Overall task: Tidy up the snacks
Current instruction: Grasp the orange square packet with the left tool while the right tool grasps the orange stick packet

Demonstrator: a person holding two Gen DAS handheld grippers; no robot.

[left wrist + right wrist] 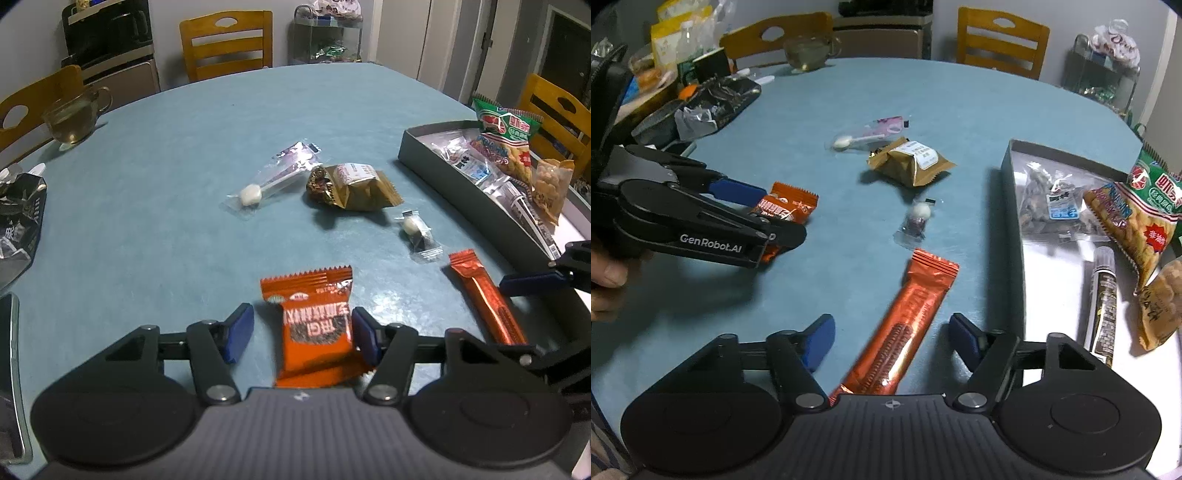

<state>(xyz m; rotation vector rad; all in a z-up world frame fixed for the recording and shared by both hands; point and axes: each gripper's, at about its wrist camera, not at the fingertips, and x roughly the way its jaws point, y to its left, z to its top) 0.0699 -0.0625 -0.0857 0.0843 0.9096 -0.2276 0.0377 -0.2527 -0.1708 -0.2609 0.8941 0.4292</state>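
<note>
Both grippers are spread: the left gripper straddles the square orange snack packet at lower centre, its right pad near or touching the packet's edge, the left pad apart. The right gripper straddles the long orange stick pack, its long axis running lower left to upper right, sealed end pointing toward the gold wrapped cake. Closing off-centre could skew or crumple either slick wrapper, so it may slip. Farther right sits the grey box.

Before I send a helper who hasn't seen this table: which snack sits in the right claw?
Start at the dark tray on the blue table. Left of it, between the open right claw, lies the long orange stick packet. Its neighbour in the left claw is square.
</note>
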